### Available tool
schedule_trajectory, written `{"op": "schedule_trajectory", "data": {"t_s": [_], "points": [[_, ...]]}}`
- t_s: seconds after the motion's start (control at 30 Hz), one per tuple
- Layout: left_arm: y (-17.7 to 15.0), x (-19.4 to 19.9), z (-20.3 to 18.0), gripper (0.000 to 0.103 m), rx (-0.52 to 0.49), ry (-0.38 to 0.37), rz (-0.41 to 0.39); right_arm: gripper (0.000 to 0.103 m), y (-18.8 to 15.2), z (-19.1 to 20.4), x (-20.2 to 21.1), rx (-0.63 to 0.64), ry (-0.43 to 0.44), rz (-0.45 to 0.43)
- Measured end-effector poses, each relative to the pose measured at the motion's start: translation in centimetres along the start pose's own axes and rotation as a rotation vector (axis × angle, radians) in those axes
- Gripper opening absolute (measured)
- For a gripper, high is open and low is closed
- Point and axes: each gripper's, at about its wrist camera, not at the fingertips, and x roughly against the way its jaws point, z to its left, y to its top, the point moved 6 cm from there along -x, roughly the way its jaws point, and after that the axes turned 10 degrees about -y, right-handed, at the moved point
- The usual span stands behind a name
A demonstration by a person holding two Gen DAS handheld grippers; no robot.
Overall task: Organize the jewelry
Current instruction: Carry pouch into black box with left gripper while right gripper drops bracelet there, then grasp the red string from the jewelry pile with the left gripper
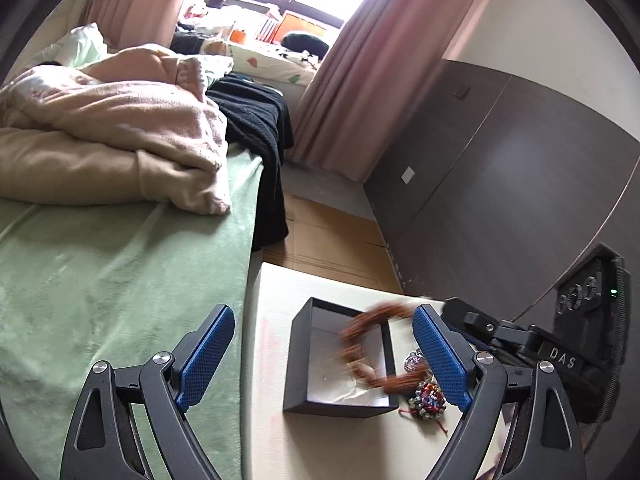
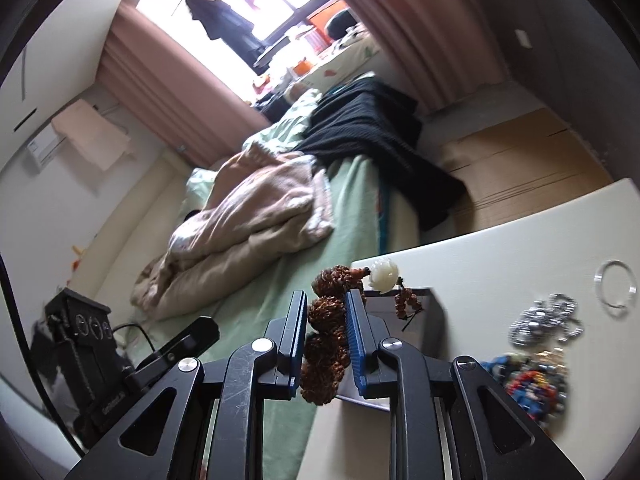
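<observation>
Bead bracelet between right claw pads, above box.

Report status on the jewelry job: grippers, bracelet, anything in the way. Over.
Left gripper open, empty. Right gripper holds brown bead bracelet above black box. Nothing blocking the box.

A box sits on the worktop between the left tongs, trinkets at its right, bed left.
</observation>
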Motion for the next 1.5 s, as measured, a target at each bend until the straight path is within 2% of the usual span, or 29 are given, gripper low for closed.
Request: {"op": "schedule_trajectory", "data": {"t_s": [0.03, 0.07, 0.1, 0.13, 0.27, 0.53, 0.6, 0.63, 0.97, 1.07, 1.13, 1.23, 1.43, 1.5], "points": [[-0.1, 0.1, 0.0, 0.091, -0.006, 0.002, 0.003, 0.039, -0.2, 0.2, -0.5, 0.019, 0.000, 0.015], [-0.2, 0.1, 0.0, 0.091, -0.012, 0.006, 0.005, 0.060, -0.7, -0.1, -0.8, 0.031, -0.039, 0.032], [-0.3, 0.0, 0.0, 0.091, -0.018, 0.012, 0.009, 0.065, -0.8, -0.7, -0.8, 0.026, -0.083, 0.030], [-0.5, -0.1, -0.1, 0.091, -0.027, 0.018, 0.020, 0.065, -0.8, -1.2, -0.4, 0.012, -0.110, 0.017], [-1.0, -0.1, -1.0, 0.091, -0.060, 0.018, 0.026, 0.066, -1.2, -3.6, 2.1, -0.060, -0.111, -0.004], [-2.9, -0.8, -4.5, 0.091, -0.152, -0.003, 0.056, 0.071, -2.4, -7.0, 7.7, -0.068, -0.248, -0.047], [-3.4, -1.1, -5.5, 0.091, -0.175, -0.017, 0.063, 0.082, -2.4, -7.8, 8.5, -0.080, -0.268, -0.056], [-3.7, -1.3, -6.1, 0.091, -0.187, -0.025, 0.067, 0.085, -2.4, -8.3, 9.1, -0.090, -0.279, -0.059], [-6.6, -4.2, -10.7, 0.089, -0.278, -0.088, 0.139, 0.087, -3.7, -12.1, 11.6, -0.181, -0.332, -0.039], [-7.5, -5.4, -11.5, 0.078, -0.292, -0.100, 0.175, 0.087, -4.3, -13.7, 12.2, -0.221, -0.360, -0.015], [-8.3, -6.5, -12.0, 0.066, -0.299, -0.112, 0.212, 0.087, -4.7, -14.4, 12.6, -0.239, -0.374, -0.004], [-9.5, -8.1, -12.7, 0.052, -0.302, -0.139, 0.266, 0.087, -5.5, -15.7, 13.6, -0.281, -0.377, -0.001], [-11.5, -11.2, -13.1, 0.037, -0.258, -0.145, 0.365, 0.086, -5.7, -18.2, 14.3, -0.317, -0.391, -0.001], [-12.0, -12.1, -13.3, 0.035, -0.237, -0.136, 0.386, 0.086, -5.7, -18.7, 14.3, -0.325, -0.404, 0.005]]}}
